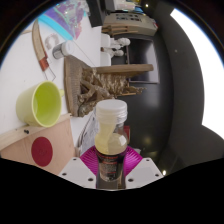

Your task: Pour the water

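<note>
I see the bottle standing upright between the fingers, long axis vertical, its pale cap up top and some yellowish liquid low in the clear body. My gripper is clamped on its lower part, the magenta pads pressing from both sides. To the left, near me, sits a cardboard box with a round pink sticker on its face. Just beyond it stands a yellow-green cup on the white table. Behind the bottle lies a wooden rack of pieces. Farther left, scissors with orange handles rest on the table.
</note>
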`<control>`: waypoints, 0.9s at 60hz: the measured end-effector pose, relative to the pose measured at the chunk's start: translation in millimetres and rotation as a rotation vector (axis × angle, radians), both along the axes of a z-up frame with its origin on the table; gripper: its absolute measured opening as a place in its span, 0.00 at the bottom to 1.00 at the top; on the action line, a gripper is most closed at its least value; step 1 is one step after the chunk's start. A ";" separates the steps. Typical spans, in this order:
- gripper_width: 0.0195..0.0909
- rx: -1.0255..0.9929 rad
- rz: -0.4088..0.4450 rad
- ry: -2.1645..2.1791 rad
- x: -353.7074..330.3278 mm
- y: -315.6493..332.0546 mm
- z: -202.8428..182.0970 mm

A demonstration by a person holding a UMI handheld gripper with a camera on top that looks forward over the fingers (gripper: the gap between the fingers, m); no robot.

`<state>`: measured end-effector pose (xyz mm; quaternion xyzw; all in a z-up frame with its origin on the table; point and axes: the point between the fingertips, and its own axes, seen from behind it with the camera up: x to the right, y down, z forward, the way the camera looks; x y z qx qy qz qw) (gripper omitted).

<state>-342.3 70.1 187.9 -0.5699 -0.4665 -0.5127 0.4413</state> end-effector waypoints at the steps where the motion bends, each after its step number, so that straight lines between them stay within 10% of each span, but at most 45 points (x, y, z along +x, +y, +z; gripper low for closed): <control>1: 0.12 -0.008 -0.015 0.065 2.8 -1.4 0.2; 24: 0.12 -0.317 -0.084 1.298 -15.7 -23.2 -58.8; 54: 0.20 -0.341 -0.045 1.496 -14.4 -23.0 -127.7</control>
